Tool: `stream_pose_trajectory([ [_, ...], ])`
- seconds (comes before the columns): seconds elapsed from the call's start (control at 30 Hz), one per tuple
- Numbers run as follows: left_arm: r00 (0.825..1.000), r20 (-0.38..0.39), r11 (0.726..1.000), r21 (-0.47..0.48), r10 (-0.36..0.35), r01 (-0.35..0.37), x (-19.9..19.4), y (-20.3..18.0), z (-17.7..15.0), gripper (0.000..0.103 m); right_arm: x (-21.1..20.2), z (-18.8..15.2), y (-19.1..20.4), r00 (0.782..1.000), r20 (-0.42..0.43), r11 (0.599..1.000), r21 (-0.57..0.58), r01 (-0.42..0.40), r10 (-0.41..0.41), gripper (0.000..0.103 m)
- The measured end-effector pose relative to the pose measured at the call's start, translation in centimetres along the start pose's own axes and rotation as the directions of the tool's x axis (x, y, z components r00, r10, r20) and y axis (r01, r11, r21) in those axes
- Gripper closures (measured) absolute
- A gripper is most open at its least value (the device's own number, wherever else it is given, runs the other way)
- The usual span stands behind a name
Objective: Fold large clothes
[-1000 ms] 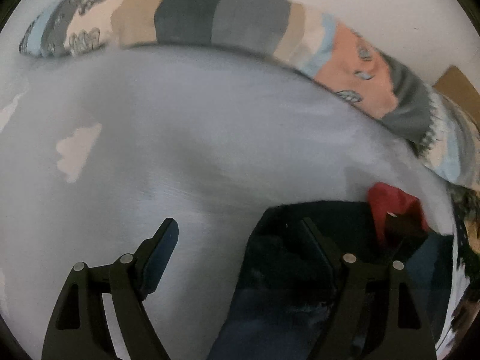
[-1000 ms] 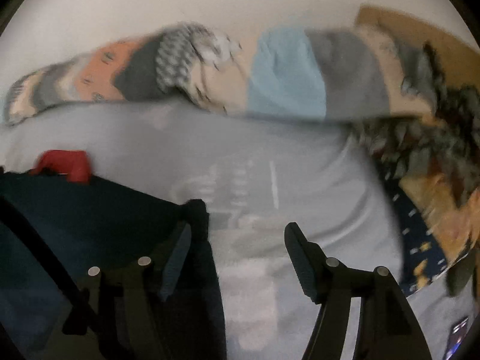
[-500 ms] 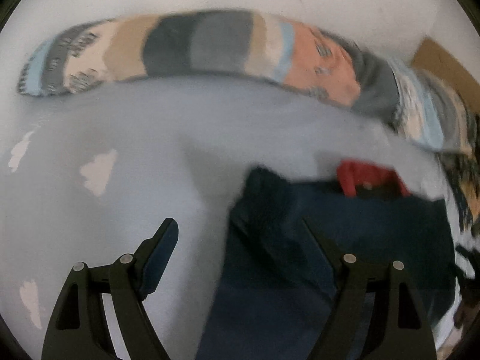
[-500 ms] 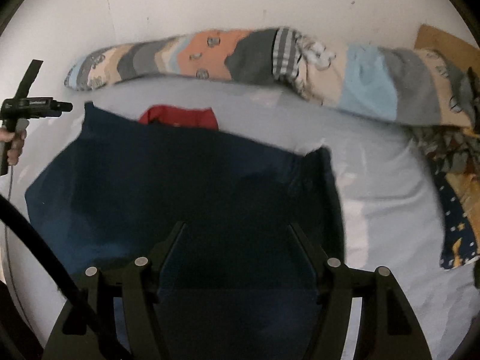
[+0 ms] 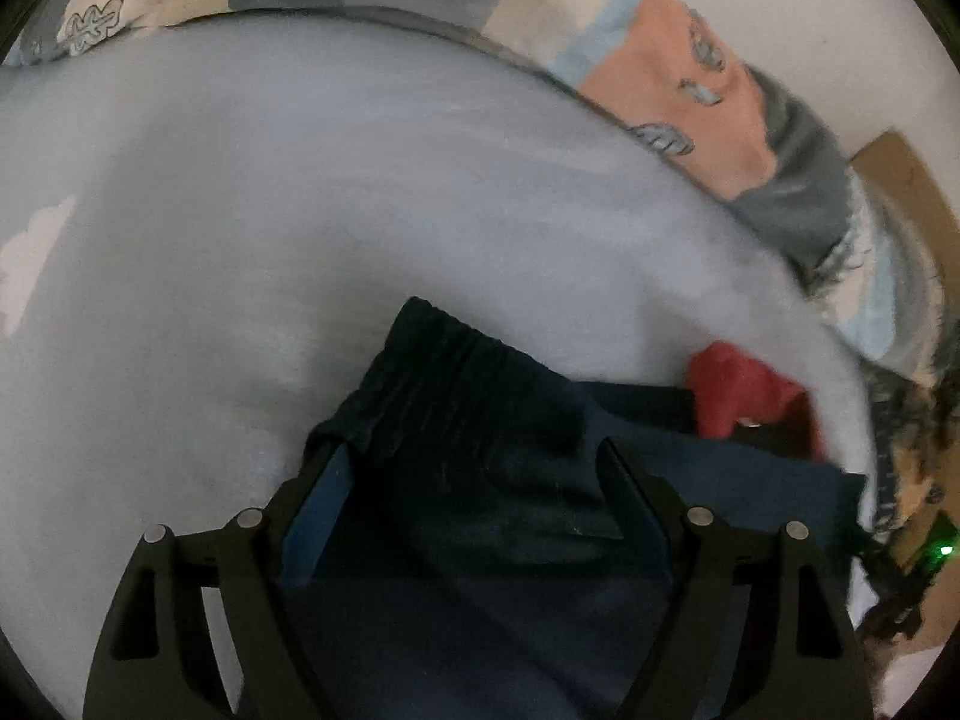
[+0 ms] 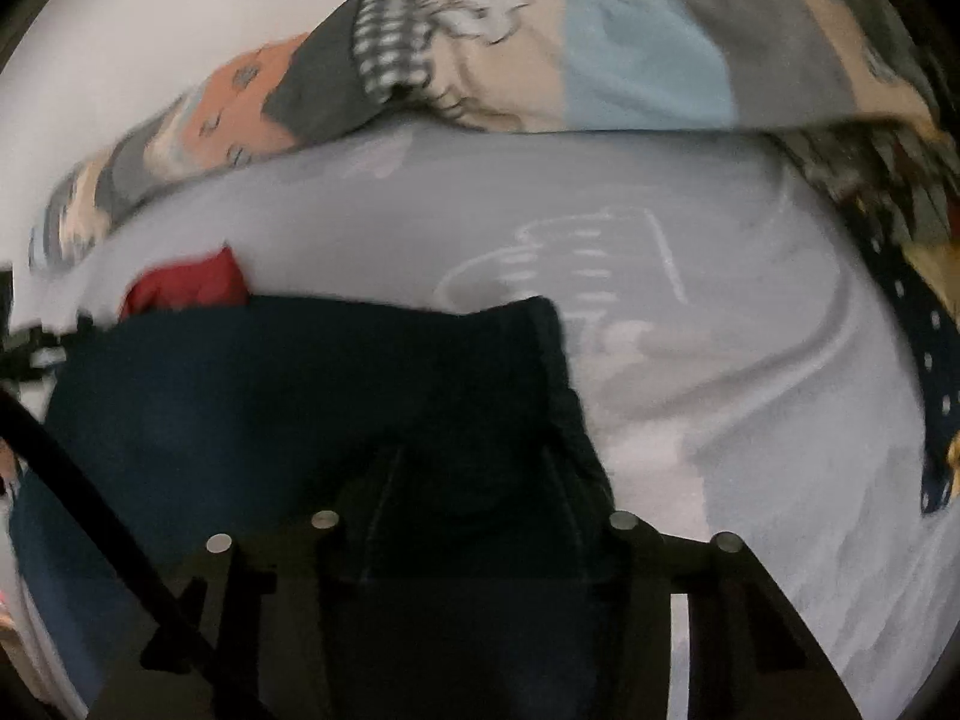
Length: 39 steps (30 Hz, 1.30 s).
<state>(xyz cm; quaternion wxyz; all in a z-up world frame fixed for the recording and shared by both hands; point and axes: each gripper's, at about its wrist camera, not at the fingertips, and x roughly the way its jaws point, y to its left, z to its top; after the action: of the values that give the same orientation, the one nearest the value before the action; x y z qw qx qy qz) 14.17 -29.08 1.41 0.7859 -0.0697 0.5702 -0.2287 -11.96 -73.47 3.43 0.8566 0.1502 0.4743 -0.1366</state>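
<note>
Dark navy garment lies on a pale blue bed sheet, near side of the bed, a ribbed hem corner pointing toward the far side. Left gripper spread wide over that corner, cloth between the fingers, pads not pressing it. Right gripper sits over the garment's right ribbed edge; its jaws have just been closing with cloth between them, but blur and dark hide whether they pinch it — cannot tell. Red cloth at the garment's far edge. Patchwork bolster pillow along the far wall.
</note>
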Motion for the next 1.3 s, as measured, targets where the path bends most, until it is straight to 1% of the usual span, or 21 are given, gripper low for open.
stream_pose_trajectory([
  [0.1, 0.997, 0.034, 0.996, 0.059, -0.069, 0.067, -3.5, 0.3, -1.9, 0.020, -2.5, -1.0, 1.8, 0.994, 0.047, 0.991, -0.091, 0.099, -0.095, 0.053],
  [0.13, 0.997, 0.035, 0.995, 0.080, -0.066, 0.063, -4.5, 0.7, -2.8, 0.020, -3.3, -1.5, 2.4, 0.995, 0.060, 0.989, -0.117, 0.089, -0.082, 0.052],
  [0.2, 0.999, 0.037, 0.993, 0.118, -0.032, 0.027, -5.7, 1.9, -5.2, 0.018, -5.0, -3.1, 3.9, 0.998, 0.061, 0.985, -0.169, 0.020, -0.010, 0.048],
  [0.3, 0.991, -0.026, 0.981, 0.145, 0.133, -0.128, -4.5, 4.7, -8.3, 0.017, -4.5, -5.4, 4.3, 0.999, -0.005, 0.975, -0.218, 0.048, -0.050, 0.046],
  [0.4, 0.994, -0.001, 0.985, 0.135, 0.107, -0.106, -5.0, 7.1, -10.6, 0.014, -2.7, -7.1, 0.8, 0.992, -0.111, 0.995, -0.091, 0.045, -0.055, 0.037],
  [0.43, 0.992, 0.006, 0.985, 0.124, 0.123, -0.123, -5.6, 7.4, -11.1, 0.014, -3.2, -7.2, -0.3, 0.994, -0.105, 0.999, -0.038, 0.034, -0.038, 0.042],
  [0.47, 0.992, 0.012, 0.987, 0.094, 0.127, -0.128, -6.5, 7.6, -11.6, 0.014, -4.2, -7.3, -1.0, 0.993, -0.093, 0.997, -0.007, 0.072, -0.072, 0.045],
  [0.53, 0.996, 0.039, 0.996, 0.047, 0.075, -0.077, -8.6, 8.1, -12.8, 0.014, -6.4, -7.5, -1.3, 0.989, -0.069, 0.991, 0.001, 0.134, -0.133, 0.042],
  [0.57, 0.996, 0.064, 0.997, 0.031, 0.066, -0.068, -9.6, 8.3, -13.8, 0.014, -8.0, -7.9, -1.3, 0.995, -0.041, 0.995, 0.010, 0.096, -0.096, 0.042],
  [0.67, 0.987, 0.063, 0.983, 0.102, 0.149, -0.155, -9.5, 7.8, -16.2, 0.014, -10.2, -9.6, -1.0, 0.996, -0.022, 0.996, 0.023, 0.090, -0.089, 0.042],
  [0.7, 0.978, 0.041, 0.971, 0.118, 0.206, -0.209, -8.7, 8.1, -16.8, 0.011, -10.3, -10.5, -1.0, 0.996, -0.036, 0.996, 0.025, 0.085, -0.084, 0.042],
  [0.73, 0.975, 0.015, 0.968, 0.115, 0.221, -0.221, -8.0, 8.8, -17.3, 0.009, -9.6, -11.7, -1.1, 0.993, -0.083, 0.996, 0.022, 0.086, -0.084, 0.042],
  [0.77, 0.981, 0.014, 0.977, 0.082, 0.194, -0.195, -7.9, 9.6, -17.6, 0.007, -8.7, -12.9, -1.3, 0.987, -0.127, 0.994, 0.029, 0.102, -0.097, 0.042],
  [0.87, 0.982, 0.032, 0.982, -0.001, 0.187, -0.187, -10.0, 11.2, -18.3, 0.007, -10.2, -14.9, -3.6, 0.988, -0.124, 0.985, 0.139, 0.106, -0.089, 0.042],
  [0.93, 0.994, 0.059, 0.994, -0.070, 0.088, -0.084, -11.9, 12.1, -19.4, 0.007, -13.2, -15.2, -5.5, 0.995, -0.069, 0.970, 0.227, 0.083, -0.069, 0.036],
  [0.97, 0.998, 0.056, 0.994, -0.110, 0.027, -0.021, -12.4, 12.6, -20.0, 0.007, -14.4, -15.8, -6.4, 0.999, -0.034, 0.957, 0.288, 0.025, -0.016, 0.031],
  [1.0, 0.998, 0.052, 0.988, -0.153, -0.026, 0.034, -12.6, 13.1, -20.4, 0.007, -15.6, -16.8, -7.5, 0.997, 0.012, 0.918, 0.390, -0.078, 0.079, 0.024],
  [1.07, 0.992, 0.037, 0.960, -0.248, -0.122, 0.127, -12.7, 14.3, -21.7, 0.007, -16.0, -19.2, -8.8, 0.974, 0.067, 0.815, 0.537, -0.218, 0.217, 0.023],
  [1.17, 0.962, 0.030, 0.895, -0.360, -0.270, 0.262, -11.7, 15.0, -22.8, 0.007, -14.8, -21.1, -8.0, 0.947, 0.082, 0.720, 0.631, -0.290, 0.310, 0.023],
  [1.2, 0.956, 0.030, 0.881, -0.382, -0.291, 0.280, -11.3, 14.8, -23.0, 0.007, -14.6, -21.7, -7.8, 0.942, 0.099, 0.688, 0.660, -0.303, 0.321, 0.023],
  [1.3, 0.944, 0.036, 0.862, -0.396, -0.329, 0.316, -11.0, 14.4, -23.6, 0.007, -13.9, -22.8, -6.4, 0.924, 0.139, 0.628, 0.696, -0.348, 0.357, 0.025],
])
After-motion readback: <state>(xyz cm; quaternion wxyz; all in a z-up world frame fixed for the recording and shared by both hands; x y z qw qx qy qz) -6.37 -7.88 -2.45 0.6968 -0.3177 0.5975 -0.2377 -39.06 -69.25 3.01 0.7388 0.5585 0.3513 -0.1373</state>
